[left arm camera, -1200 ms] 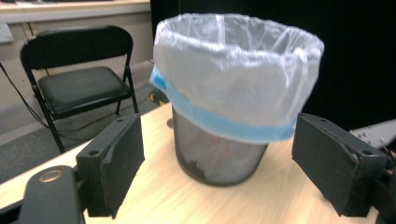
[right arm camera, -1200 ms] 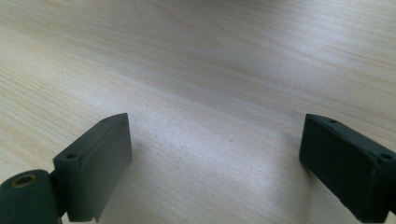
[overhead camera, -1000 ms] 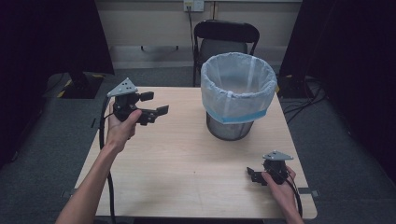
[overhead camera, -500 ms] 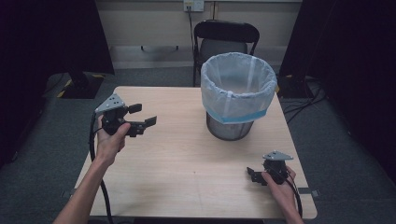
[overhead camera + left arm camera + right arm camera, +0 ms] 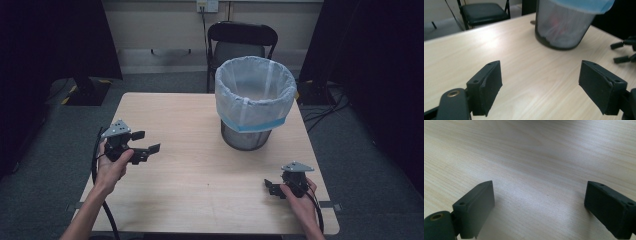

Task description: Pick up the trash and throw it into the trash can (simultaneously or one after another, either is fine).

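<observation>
left gripper released and empty, drawn back from near the lined bin toward the bench's left edge; right gripper also released, resting by the near right corner, suggesting drop-off finished.

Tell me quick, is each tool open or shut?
Left tool: open, holding nothing.
Right tool: open, holding nothing.
</observation>
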`<state>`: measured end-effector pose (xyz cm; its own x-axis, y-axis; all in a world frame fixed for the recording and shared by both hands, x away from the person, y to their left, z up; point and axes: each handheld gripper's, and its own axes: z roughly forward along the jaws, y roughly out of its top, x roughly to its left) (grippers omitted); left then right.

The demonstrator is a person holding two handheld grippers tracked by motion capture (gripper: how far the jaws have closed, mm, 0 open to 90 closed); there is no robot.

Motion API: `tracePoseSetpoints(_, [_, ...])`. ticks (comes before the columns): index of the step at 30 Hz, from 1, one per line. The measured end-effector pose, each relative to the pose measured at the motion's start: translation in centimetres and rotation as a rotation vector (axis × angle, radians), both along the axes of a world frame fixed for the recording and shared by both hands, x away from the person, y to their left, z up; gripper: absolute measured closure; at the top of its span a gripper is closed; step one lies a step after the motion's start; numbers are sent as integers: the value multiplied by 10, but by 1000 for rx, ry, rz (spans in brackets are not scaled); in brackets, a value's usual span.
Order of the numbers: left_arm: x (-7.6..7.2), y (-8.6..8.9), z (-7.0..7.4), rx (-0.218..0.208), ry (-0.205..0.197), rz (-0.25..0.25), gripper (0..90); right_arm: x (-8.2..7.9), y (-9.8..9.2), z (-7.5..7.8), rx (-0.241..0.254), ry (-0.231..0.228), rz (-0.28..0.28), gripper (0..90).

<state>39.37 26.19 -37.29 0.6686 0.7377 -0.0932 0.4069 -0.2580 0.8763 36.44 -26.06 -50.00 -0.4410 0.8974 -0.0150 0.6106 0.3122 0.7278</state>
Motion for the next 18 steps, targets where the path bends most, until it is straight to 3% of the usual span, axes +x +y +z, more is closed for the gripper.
tracePoseSetpoints(9, [-9, 10, -41, 75, 83, 26, 192, 0, 0, 0, 0, 0, 0, 86])
tracePoseSetpoints(13, [-13, 13, -58, 94, 109, 39, 192, 0, 0, 0, 0, 0, 0, 86])
tracePoseSetpoints(16, [-17, 16, -69, 77, 134, 47, 192, 0, 0, 0, 0, 0, 0, 86])
tracePoseSetpoints(18, [-19, 20, -78, 99, 150, 54, 193, 0, 0, 0, 0, 0, 0, 86])
